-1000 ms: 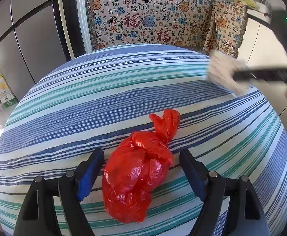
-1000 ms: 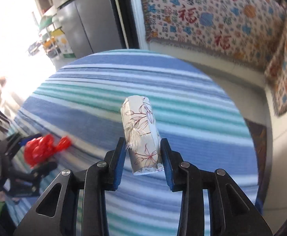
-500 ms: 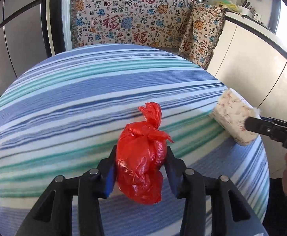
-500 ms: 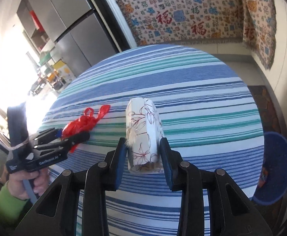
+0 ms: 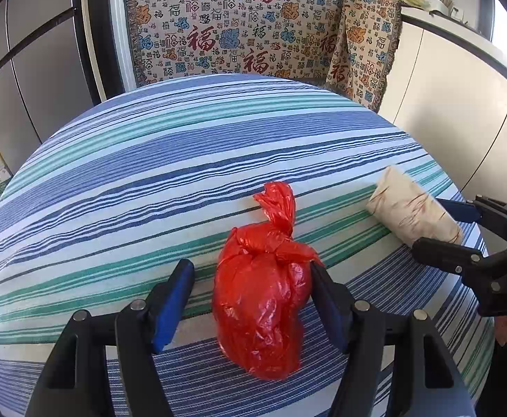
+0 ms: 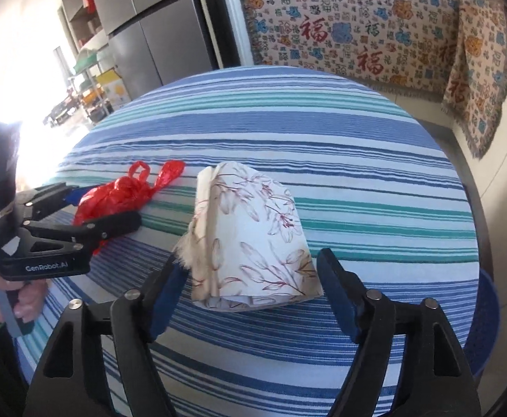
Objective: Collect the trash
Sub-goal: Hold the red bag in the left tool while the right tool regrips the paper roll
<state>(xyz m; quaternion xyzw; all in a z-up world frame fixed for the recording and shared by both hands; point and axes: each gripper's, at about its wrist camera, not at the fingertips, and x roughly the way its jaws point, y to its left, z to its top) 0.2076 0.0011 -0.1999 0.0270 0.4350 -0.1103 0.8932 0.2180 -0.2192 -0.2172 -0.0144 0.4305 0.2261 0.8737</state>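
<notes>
A knotted red plastic bag (image 5: 263, 299) lies on the striped tablecloth (image 5: 149, 173) between the jaws of my left gripper (image 5: 250, 271). Those jaws are opening; the right pad touches the bag and the left pad stands clear. A floral-printed paper pack (image 6: 253, 236) with a frayed edge rests on the cloth between the jaws of my right gripper (image 6: 251, 257), which are opening wide with gaps on both sides. The left wrist view shows the pack (image 5: 409, 212) and right gripper (image 5: 430, 224) at the table's right edge. The right wrist view shows the bag (image 6: 121, 191) inside the left gripper (image 6: 105, 205).
A blue bin (image 6: 486, 312) stands on the floor below the table's right edge. A patterned throw (image 5: 246, 34) covers seating behind the round table. A grey fridge (image 6: 156, 34) is at the back left, and white cabinets (image 5: 444, 104) on the right.
The left jaws squeezed the red bag, then spread apart again. The right gripper carried the floral pack toward the table's near right edge and its jaws came off it.
</notes>
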